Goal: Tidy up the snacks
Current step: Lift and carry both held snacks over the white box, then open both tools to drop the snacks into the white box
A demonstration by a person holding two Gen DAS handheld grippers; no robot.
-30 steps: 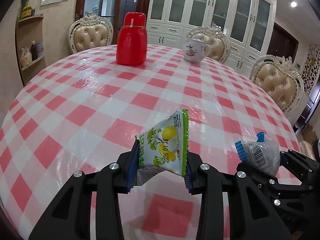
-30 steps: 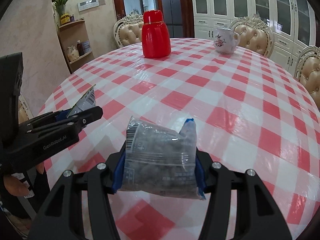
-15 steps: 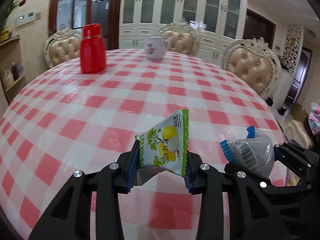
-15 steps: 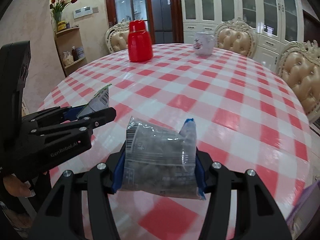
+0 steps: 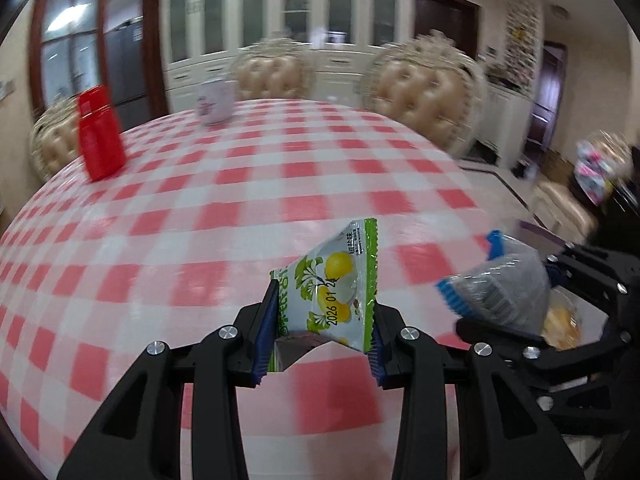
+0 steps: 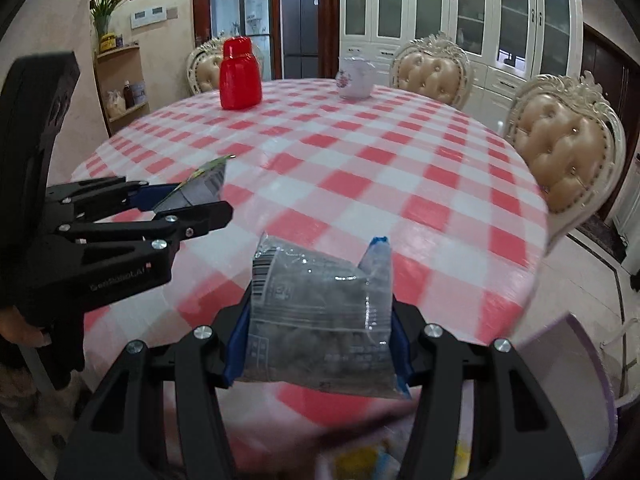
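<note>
Jaws grip snacks — green packet (image 5: 332, 292), clear pouch (image 6: 320, 320) of dark pieces.

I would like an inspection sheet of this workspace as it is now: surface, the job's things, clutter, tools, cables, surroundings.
Surface: round table under a red and white checked cloth.
Job's things: green and white snack packet with yellow fruit print; clear bag of dark snacks; more snacks, blurred, at the bottom edge of the right wrist view.
Clutter: red bottle and flowered cup, both upright at the far side.
Tools: left tool shut on the snack packet; right tool shut on the clear bag; both held above the table.
Cables: nothing seen.
Surroundings: padded chairs, white cabinets, wall shelf, flowers in a vase.
</note>
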